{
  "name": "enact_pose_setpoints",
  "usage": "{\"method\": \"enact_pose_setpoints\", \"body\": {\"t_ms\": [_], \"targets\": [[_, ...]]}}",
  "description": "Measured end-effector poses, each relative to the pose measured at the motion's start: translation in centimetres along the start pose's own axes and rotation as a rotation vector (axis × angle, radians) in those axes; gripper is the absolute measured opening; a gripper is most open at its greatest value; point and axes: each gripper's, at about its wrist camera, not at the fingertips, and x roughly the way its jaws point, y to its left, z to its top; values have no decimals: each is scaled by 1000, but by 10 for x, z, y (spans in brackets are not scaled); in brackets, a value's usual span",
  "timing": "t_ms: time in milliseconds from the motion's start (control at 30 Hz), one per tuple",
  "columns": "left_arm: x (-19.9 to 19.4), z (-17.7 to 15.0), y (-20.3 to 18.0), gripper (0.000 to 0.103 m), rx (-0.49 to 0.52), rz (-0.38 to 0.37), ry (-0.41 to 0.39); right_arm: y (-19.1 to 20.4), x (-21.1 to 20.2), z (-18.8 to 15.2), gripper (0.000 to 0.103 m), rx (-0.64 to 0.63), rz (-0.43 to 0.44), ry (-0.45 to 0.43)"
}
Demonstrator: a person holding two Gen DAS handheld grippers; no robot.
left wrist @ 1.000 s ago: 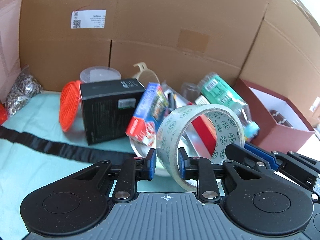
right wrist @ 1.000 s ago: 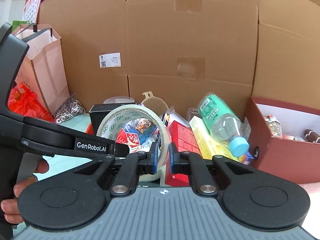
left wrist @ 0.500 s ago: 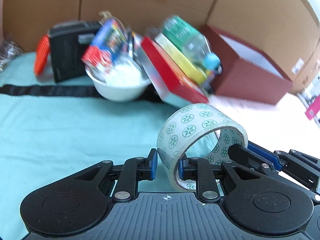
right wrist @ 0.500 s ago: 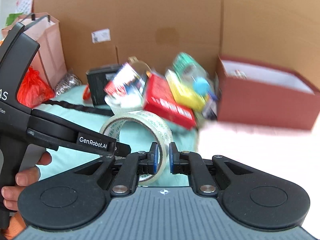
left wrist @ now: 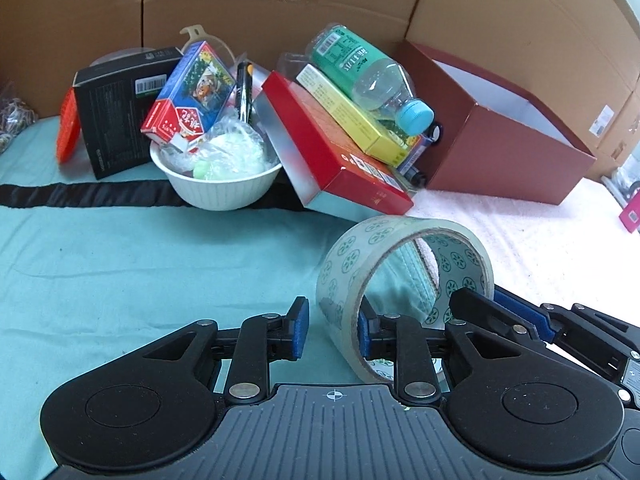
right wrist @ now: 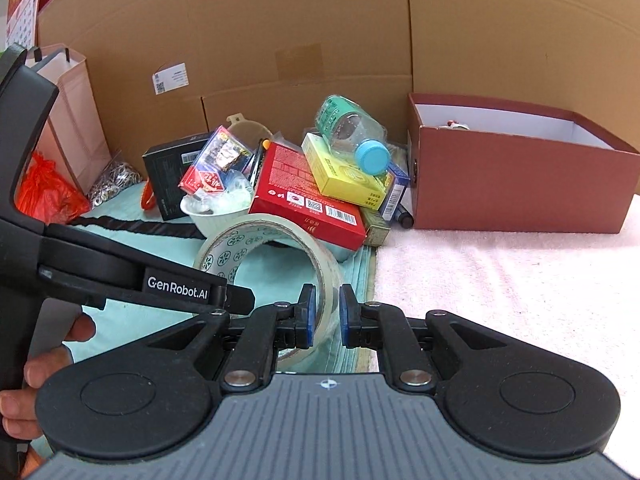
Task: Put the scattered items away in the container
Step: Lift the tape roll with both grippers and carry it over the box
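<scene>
A roll of clear tape with green flower prints (left wrist: pixel 340 264) stands on edge over the teal cloth, in front of the pile. My left gripper (left wrist: pixel 331 332) straddles the roll's left wall. Its jaws are opening: the outer pad stands clear of the wall, and the inner pad (left wrist: pixel 363 336) sits inside the ring. My right gripper (right wrist: pixel 325 316) is shut on the right wall of the tape roll (right wrist: pixel 256 236). The dark red open box (right wrist: pixel 520 184) stands at the back right, also seen in the left wrist view (left wrist: pixel 500 152).
A pile lies against the cardboard wall: a white bowl (left wrist: pixel 224 184), a black box (left wrist: pixel 116 120), a red box (left wrist: pixel 332 152), a yellow box (left wrist: pixel 352 116) and a green-labelled bottle (left wrist: pixel 360 68). At the left stand a paper bag (right wrist: pixel 72 120) and a red plastic bag (right wrist: pixel 44 192). A pale towel (right wrist: pixel 500 280) covers the right.
Both grippers and the tape roll have drawn back from the pile and sunk toward the cloth. The left gripper's outer pad has come off the roll's wall.
</scene>
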Motion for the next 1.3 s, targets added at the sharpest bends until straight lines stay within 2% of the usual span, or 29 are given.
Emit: {"method": "enact_pose_setpoints", "body": {"t_ms": [100, 167, 500, 533, 567, 633, 733, 833, 1033, 1133, 1300], "targets": [[5, 5, -3, 40, 8, 9, 0, -4, 5, 3, 19, 10, -6, -2], [9, 8, -4, 37, 8, 12, 3, -6, 10, 5, 22, 13, -10, -2], [33, 18, -1, 40, 2, 29, 26, -15, 35, 13, 23, 44, 6, 18], [35, 19, -1, 38, 0, 29, 31, -16, 37, 13, 23, 53, 11, 24], [36, 19, 0, 31, -3, 26, 37, -18, 38, 13, 23, 63, 18, 28], [35, 20, -2, 27, 5, 33, 38, -20, 39, 14, 20, 67, 36, 37], [31, 19, -9, 19, 36, 63, 29, -17, 36, 13, 18, 43, 35, 31], [25, 18, -13, 16, 35, 61, 28, -18, 30, 12, 15, 42, 26, 19], [7, 24, -36, 15, 60, 39, -20, -32, 11, 16, 12, 61, 0, -20], [3, 29, -53, 11, 84, 35, -42, -41, 1, 19, 12, 74, -22, -48], [-9, 47, -83, 10, 127, 5, -101, -58, -21, 33, 12, 70, -65, -125]]}}
